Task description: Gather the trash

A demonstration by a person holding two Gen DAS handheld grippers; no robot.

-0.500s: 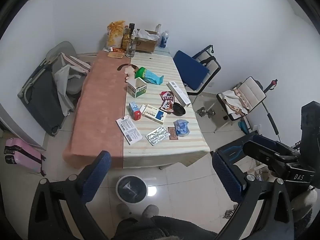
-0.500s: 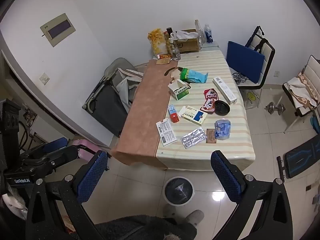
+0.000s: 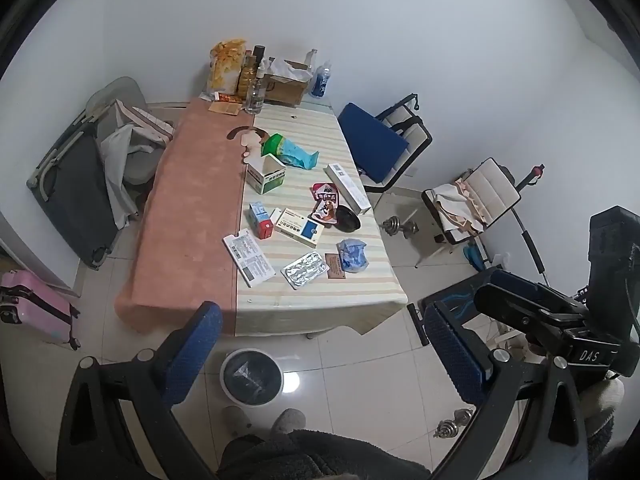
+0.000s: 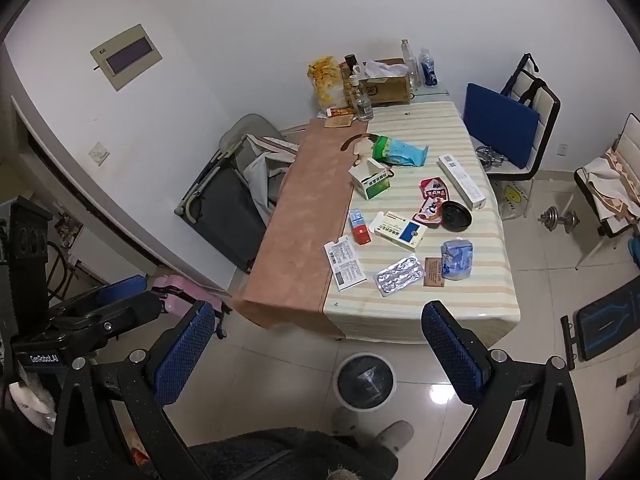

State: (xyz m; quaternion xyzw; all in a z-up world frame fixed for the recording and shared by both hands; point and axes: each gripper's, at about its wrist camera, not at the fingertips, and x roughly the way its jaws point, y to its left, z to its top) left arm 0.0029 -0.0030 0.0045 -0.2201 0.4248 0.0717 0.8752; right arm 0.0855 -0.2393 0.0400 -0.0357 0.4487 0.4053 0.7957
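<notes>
Trash lies scattered on the striped table (image 3: 320,300) (image 4: 420,316): a silver blister pack (image 3: 306,270) (image 4: 399,275), a crumpled blue wrapper (image 3: 352,255) (image 4: 457,259), a flat white leaflet box (image 3: 249,258) (image 4: 344,259), a white-and-blue box (image 3: 298,227), a red-blue carton (image 3: 260,215), a green-white box (image 3: 266,174). A round bin (image 3: 251,376) (image 4: 365,380) with a black liner stands on the floor before the table. My left gripper (image 3: 320,350) and right gripper (image 4: 318,350) are both open and empty, held high above the floor, short of the table.
Bottles, a snack bag and a cardboard box (image 3: 286,82) stand at the table's far end. Chairs (image 3: 384,140) and dumbbells (image 3: 398,227) are to the right, a folded grey cot (image 3: 76,184) and pink suitcase (image 3: 32,306) to the left. My slippered feet (image 3: 260,424) are near the bin.
</notes>
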